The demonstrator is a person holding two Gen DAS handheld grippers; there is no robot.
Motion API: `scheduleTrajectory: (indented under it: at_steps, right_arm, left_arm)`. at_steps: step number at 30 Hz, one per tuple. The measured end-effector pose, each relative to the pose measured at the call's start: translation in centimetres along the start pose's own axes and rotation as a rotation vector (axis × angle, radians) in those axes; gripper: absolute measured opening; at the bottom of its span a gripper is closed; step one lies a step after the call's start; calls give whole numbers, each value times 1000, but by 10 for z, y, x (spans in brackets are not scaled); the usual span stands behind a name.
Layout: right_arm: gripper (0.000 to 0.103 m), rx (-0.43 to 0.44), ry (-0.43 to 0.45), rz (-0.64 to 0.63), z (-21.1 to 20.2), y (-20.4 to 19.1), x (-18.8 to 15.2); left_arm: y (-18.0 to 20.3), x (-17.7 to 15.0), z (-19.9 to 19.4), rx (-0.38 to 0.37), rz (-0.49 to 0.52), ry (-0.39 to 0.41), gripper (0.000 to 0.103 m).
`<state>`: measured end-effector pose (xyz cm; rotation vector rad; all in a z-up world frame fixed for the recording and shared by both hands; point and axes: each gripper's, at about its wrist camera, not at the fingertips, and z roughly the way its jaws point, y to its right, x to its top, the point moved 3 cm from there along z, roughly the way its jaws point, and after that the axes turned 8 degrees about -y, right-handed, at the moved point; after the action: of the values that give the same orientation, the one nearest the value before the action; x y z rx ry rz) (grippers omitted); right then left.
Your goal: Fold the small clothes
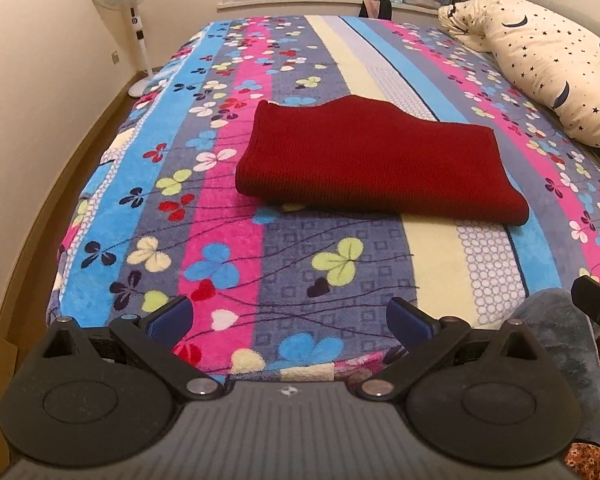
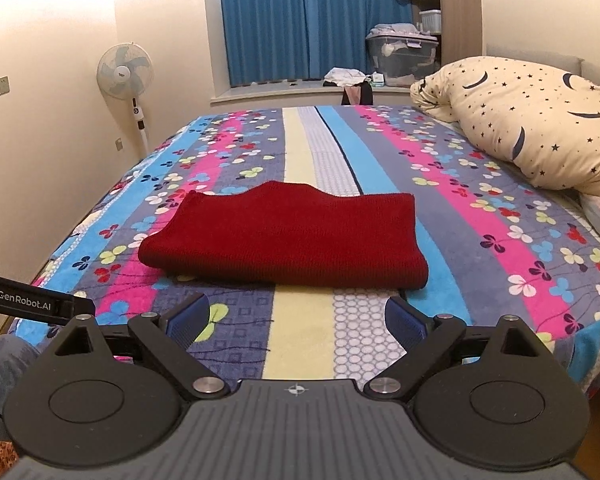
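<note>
While both grippers wait at the near edge of the bed (image 1: 100, 200), the red knitted garment (image 1: 376, 164) lies ahead of them as a thick, tidy rectangle, so the folding looks finished. The left gripper (image 1: 290, 320) and right gripper (image 2: 296, 320) are spread wide and hold nothing. No other garment to fold is visible.

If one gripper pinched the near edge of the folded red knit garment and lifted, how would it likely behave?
The red knit garment would probably sag and unfold, since it is soft ribbed fabric in stacked layers. It looks thick, so fairly weighty for clothing. On the fleecy floral blanket, a push would likely bunch it rather than slide it. Both grippers are open and clear of it.
</note>
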<state>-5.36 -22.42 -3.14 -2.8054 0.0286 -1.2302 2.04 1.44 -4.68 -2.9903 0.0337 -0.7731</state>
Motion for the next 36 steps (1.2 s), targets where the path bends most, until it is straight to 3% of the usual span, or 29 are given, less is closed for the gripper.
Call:
scheduleTrajectory:
  at_steps: [21, 28, 36]
  right_arm:
    - [95, 10, -60, 39, 37, 5, 6]
    - [95, 63, -62, 342, 79, 57, 24]
    - [94, 158, -122, 806, 180, 139, 26]
  left_arm:
    - [-11, 14, 35, 14, -27, -82, 103]
    - [-26, 27, 53, 32, -69, -119, 103]
    - [-44, 56, 79, 65, -122, -154, 103]
